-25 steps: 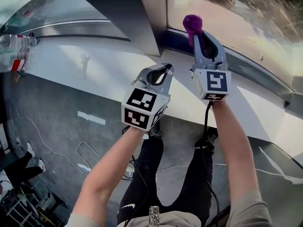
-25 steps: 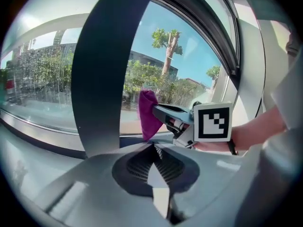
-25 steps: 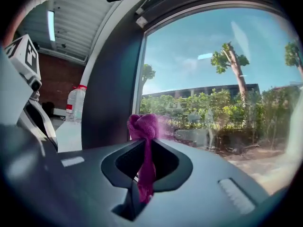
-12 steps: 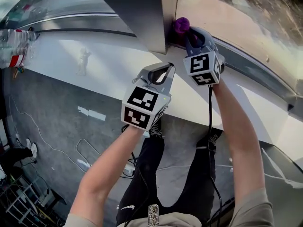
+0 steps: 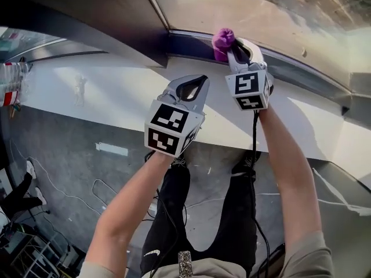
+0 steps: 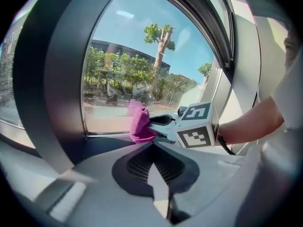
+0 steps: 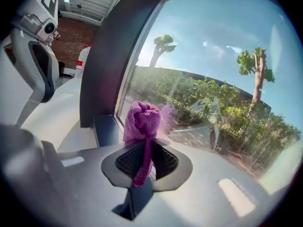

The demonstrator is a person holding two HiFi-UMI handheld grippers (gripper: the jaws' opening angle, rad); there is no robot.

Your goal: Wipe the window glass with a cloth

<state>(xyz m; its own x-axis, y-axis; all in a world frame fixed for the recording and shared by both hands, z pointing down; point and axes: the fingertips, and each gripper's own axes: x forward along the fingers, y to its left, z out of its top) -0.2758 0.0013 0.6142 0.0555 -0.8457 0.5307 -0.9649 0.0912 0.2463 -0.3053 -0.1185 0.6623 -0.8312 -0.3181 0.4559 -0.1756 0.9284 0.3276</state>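
Note:
A bunched purple cloth (image 5: 222,40) is pinched in my right gripper (image 5: 231,47), which is shut on it. The cloth presses against the bottom edge of the window glass (image 5: 261,7), a short way right of the dark frame post (image 5: 104,16). In the right gripper view the cloth (image 7: 141,119) sticks up from the right gripper (image 7: 145,148) in front of the glass (image 7: 218,74). My left gripper (image 5: 199,81) hovers shut and empty over the white sill (image 5: 110,91), left of the right one. In the left gripper view, the left gripper (image 6: 153,146) points at the cloth (image 6: 138,125).
A clear bottle with a red label (image 5: 11,80) lies at the sill's far left end. Below the sill is grey floor with white cables (image 5: 98,190). The person's legs stand against the sill. A second pane lies left of the post (image 6: 9,79).
The right gripper has carried the cloth down and leftward along the glass to its bottom edge near the frame post. The left gripper has hardly moved.

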